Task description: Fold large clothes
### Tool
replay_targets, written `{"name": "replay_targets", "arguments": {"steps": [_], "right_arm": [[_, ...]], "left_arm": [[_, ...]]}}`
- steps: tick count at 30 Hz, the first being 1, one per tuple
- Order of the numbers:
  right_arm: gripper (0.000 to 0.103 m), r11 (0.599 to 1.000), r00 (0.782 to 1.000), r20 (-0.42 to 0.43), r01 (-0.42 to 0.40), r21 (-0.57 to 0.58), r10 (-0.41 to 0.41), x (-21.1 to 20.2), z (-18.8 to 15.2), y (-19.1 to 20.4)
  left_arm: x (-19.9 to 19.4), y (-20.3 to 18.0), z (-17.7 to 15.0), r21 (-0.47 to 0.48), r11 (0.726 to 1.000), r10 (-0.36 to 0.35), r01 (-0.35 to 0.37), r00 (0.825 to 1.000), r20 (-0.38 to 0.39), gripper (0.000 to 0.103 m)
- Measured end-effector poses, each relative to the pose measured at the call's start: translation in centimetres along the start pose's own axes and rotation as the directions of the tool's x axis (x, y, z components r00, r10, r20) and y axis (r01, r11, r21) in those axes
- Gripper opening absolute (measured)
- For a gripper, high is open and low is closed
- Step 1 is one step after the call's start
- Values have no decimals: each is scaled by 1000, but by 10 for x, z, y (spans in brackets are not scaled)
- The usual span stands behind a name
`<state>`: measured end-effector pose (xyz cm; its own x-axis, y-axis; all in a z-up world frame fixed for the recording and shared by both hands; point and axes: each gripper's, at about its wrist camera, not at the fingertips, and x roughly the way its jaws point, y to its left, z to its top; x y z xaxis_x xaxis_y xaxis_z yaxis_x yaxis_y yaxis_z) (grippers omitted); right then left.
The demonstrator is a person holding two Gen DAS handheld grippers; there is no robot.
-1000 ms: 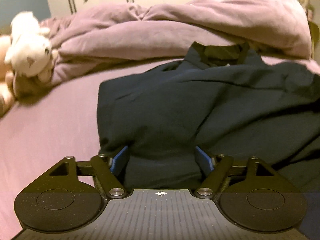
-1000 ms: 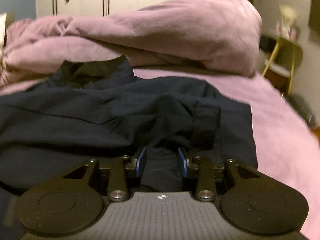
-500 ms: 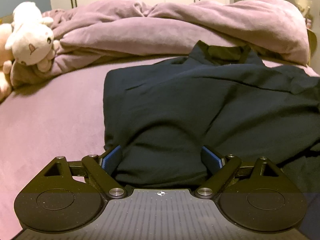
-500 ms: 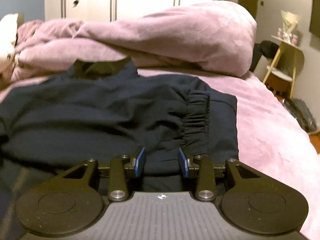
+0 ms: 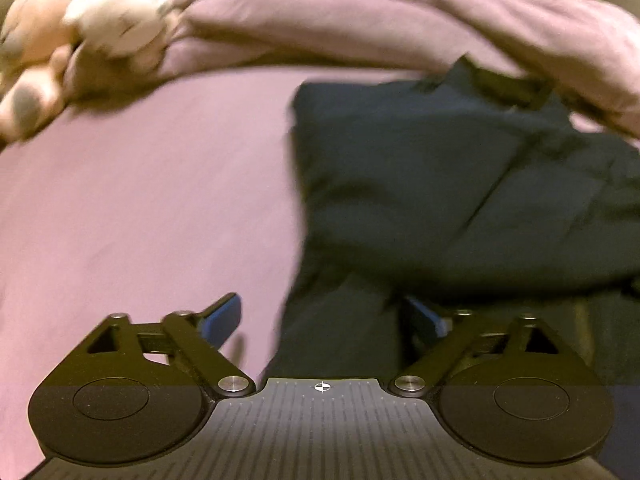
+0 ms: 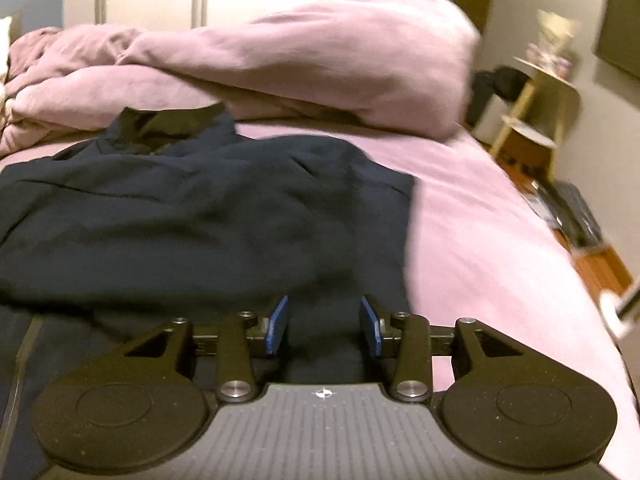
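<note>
Left claw (image 5: 326,316) closing, right claw (image 6: 324,326) opening

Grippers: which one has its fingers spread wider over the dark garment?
The left gripper: its blue pads stand far apart, one over bare pink sheet. The right gripper has a narrower gap, both pads over the dark garment.

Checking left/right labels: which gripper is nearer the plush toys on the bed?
Left. The left gripper sees the plush toys beyond bare sheet; the right gripper sits over the dark garment, toys barely in frame.
</note>
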<state>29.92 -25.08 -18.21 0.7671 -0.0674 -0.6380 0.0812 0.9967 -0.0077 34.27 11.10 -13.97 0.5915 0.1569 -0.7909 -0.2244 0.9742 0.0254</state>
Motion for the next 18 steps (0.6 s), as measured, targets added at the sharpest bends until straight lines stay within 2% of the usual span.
{"name": "replay_targets", "arguments": {"steps": [1, 3, 4, 5, 8, 10, 12, 14, 17, 18], "right_arm": [[42, 1000, 1000, 8, -19, 23, 19, -16, -10, -10], [55, 993, 996, 20, -92, 68, 91, -57, -40, -31], [68, 988, 992, 33, -127, 93, 124, -78, -58, -41], [77, 981, 988, 38, -151, 121, 148, -97, -75, -50], [80, 971, 987, 6, -161, 175, 163, -144, -131, -77], [83, 969, 988, -56, -131, 212, 146, -164, -165, -90], [83, 964, 980, -120, -127, 235, 159, -174, -190, -99], [83, 965, 976, -160, -105, 239, 145, -183, -206, -105], [83, 949, 966, -154, -161, 271, 207, -191, -213, -111], [83, 946, 961, -162, -172, 274, 222, -191, -213, -114]], "left_arm": [[-8, 9, -9, -10, 1000, -19, 18, 1000, -13, 84], [-33, 32, -37, -41, 993, -108, 108, 994, -4, 85], [-49, 44, -52, -52, 987, -152, 153, 988, 13, 86], [-61, 53, -67, -63, 982, -178, 179, 984, 26, 88], [-101, 84, -117, -101, 970, -220, 222, 975, 33, 91], [-125, 106, -153, -152, 958, -242, 242, 970, 22, 92], [-140, 127, -181, -226, 939, -266, 259, 964, 2, 92], [-149, 144, -207, -289, 915, -301, 283, 953, -20, 92], [-159, 154, -228, -319, 908, -302, 274, 952, -44, 92], [-160, 157, -232, -337, 898, -317, 284, 947, -46, 92]]}}
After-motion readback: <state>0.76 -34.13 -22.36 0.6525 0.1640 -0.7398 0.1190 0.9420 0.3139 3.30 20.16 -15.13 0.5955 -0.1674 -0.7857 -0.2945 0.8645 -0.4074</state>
